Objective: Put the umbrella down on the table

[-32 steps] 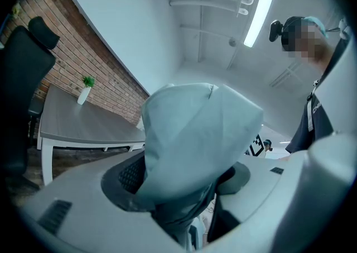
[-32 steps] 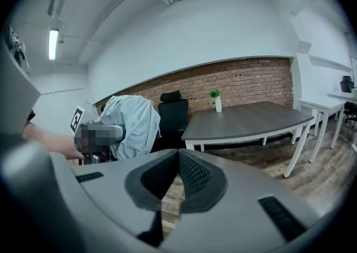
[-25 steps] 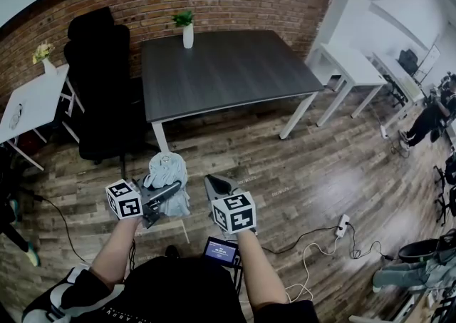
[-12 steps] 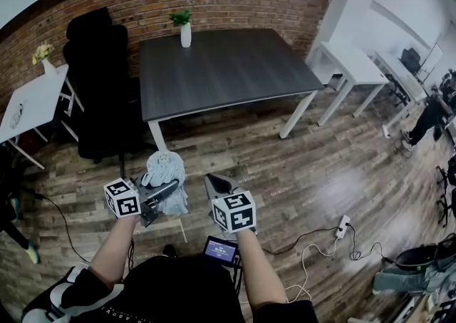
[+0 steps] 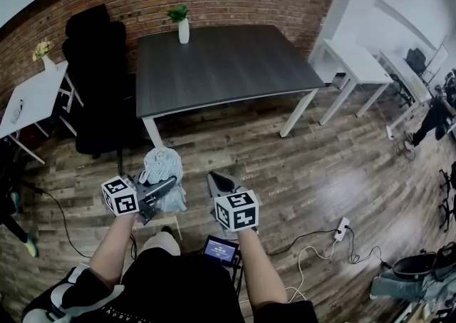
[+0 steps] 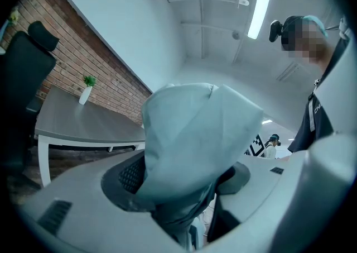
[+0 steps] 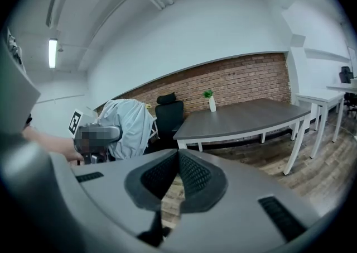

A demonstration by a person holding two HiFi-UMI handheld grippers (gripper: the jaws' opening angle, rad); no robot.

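Observation:
A folded pale grey-blue umbrella point(image 5: 162, 170) stands up between the jaws of my left gripper point(image 5: 161, 190), which is shut on its lower part. In the left gripper view the umbrella's fabric point(image 6: 195, 134) fills the middle and hides the pads of the left gripper point(image 6: 187, 193). My right gripper point(image 5: 218, 183) hangs beside it, shut and holding nothing; in the right gripper view the right gripper's point(image 7: 177, 172) pads meet. The dark grey table point(image 5: 221, 65) stands ahead, beyond a strip of wooden floor, and shows in both gripper views point(image 6: 78, 126) point(image 7: 245, 115). The umbrella point(image 7: 125, 126) also shows at the left there.
A white vase with a green plant point(image 5: 183, 26) stands at the table's far edge. A black office chair point(image 5: 96, 79) is left of the table, with a white side table point(image 5: 32, 100) beyond. White desks point(image 5: 356, 65) stand right. A power strip with cables point(image 5: 342, 227) lies on the floor.
Both grippers have come a little nearer to the dark table, the left one still holding the umbrella. The jaws have not changed.

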